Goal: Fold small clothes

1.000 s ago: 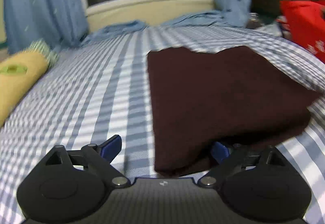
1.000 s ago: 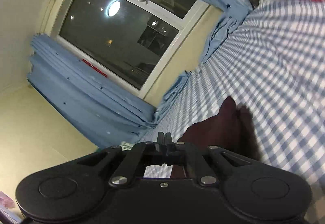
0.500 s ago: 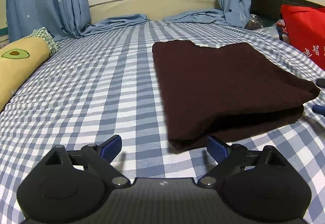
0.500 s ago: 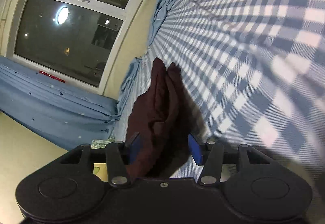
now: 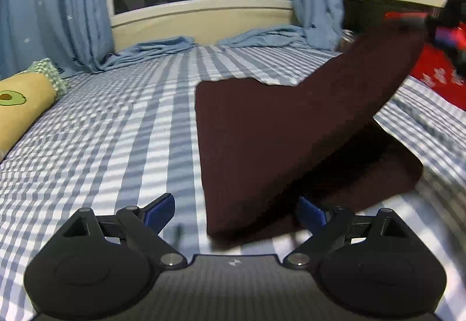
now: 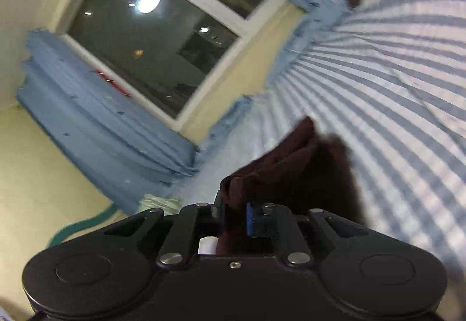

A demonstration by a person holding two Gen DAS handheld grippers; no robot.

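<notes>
Maroon knit cloth [image 5: 262, 128], triangular fold

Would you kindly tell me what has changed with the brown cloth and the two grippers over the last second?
The right gripper, open around the brown cloth half a second ago, is closing on its edge and has lifted that side off the bed, up toward the right. The left gripper stayed open over the cloth's near corner, and the rest of the cloth kept its place on the bed.
</notes>
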